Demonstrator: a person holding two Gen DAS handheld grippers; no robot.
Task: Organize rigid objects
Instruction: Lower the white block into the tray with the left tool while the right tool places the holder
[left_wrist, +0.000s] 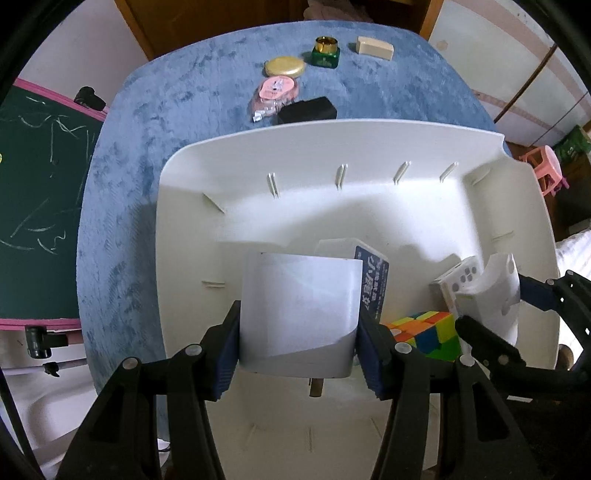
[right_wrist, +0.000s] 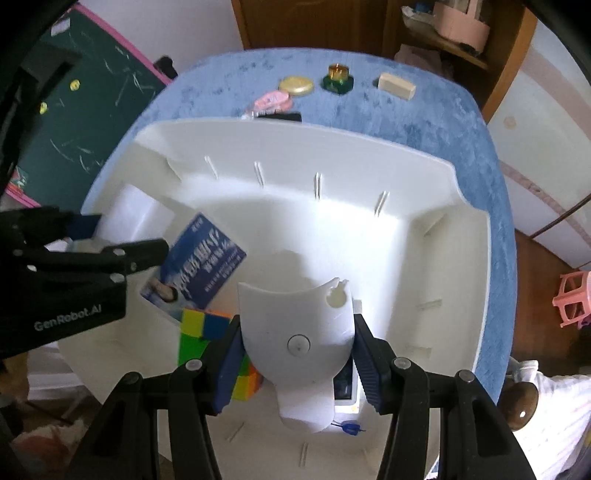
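Note:
A white bin (left_wrist: 351, 147) (right_wrist: 332, 147) sits on a blue table. My left gripper (left_wrist: 299, 328) is shut on a white box-like charger (left_wrist: 301, 310) held over the bin's inside; it also shows in the right wrist view (right_wrist: 129, 218). My right gripper (right_wrist: 295, 350) is shut on a curved white plastic piece (right_wrist: 295, 332), also seen in the left wrist view (left_wrist: 491, 295). In the bin lie a colourful puzzle cube (left_wrist: 424, 332) (right_wrist: 199, 332), a blue printed box (right_wrist: 199, 269) (left_wrist: 371, 280) and a white dotted box (left_wrist: 458, 280).
Beyond the bin on the blue cloth (left_wrist: 184, 110) lie a black block (left_wrist: 308, 109), a pink tape dispenser (left_wrist: 275, 92), a gold round tin (left_wrist: 284, 66), a green jar with gold lid (left_wrist: 325, 51) and a cream block (left_wrist: 375, 47). A chalkboard (left_wrist: 37, 184) stands left.

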